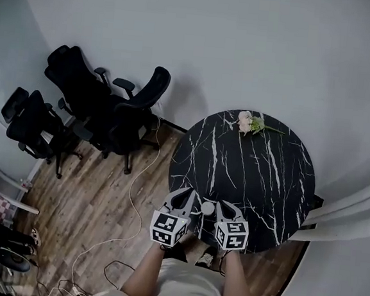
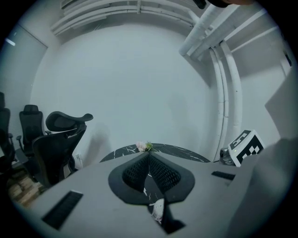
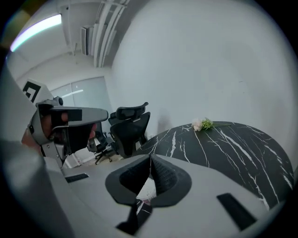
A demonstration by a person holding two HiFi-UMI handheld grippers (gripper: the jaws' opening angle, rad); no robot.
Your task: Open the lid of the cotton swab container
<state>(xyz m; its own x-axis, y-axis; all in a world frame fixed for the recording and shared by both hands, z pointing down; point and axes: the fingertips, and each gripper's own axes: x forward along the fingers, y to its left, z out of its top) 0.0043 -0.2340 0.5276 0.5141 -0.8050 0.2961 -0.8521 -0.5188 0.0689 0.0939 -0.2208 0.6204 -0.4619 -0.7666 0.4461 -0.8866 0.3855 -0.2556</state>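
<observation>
A small round white container (image 1: 207, 208), apparently the cotton swab container, sits near the front edge of the round black marble table (image 1: 260, 176). My left gripper (image 1: 187, 194) is just left of it and my right gripper (image 1: 226, 207) just right of it. Both are shut and hold nothing. In the left gripper view the left gripper (image 2: 149, 154) has its jaws together, and a pale rounded thing (image 2: 158, 210) shows low through the gap behind them. In the right gripper view the right gripper (image 3: 150, 159) is also closed, with a white patch (image 3: 147, 189) below it.
A small bunch of flowers (image 1: 251, 123) lies at the table's far edge. Several black office chairs (image 1: 105, 108) stand on the wooden floor to the left, with a white cable (image 1: 136, 185) trailing across it. White pipes (image 2: 223, 83) run up the wall at the right.
</observation>
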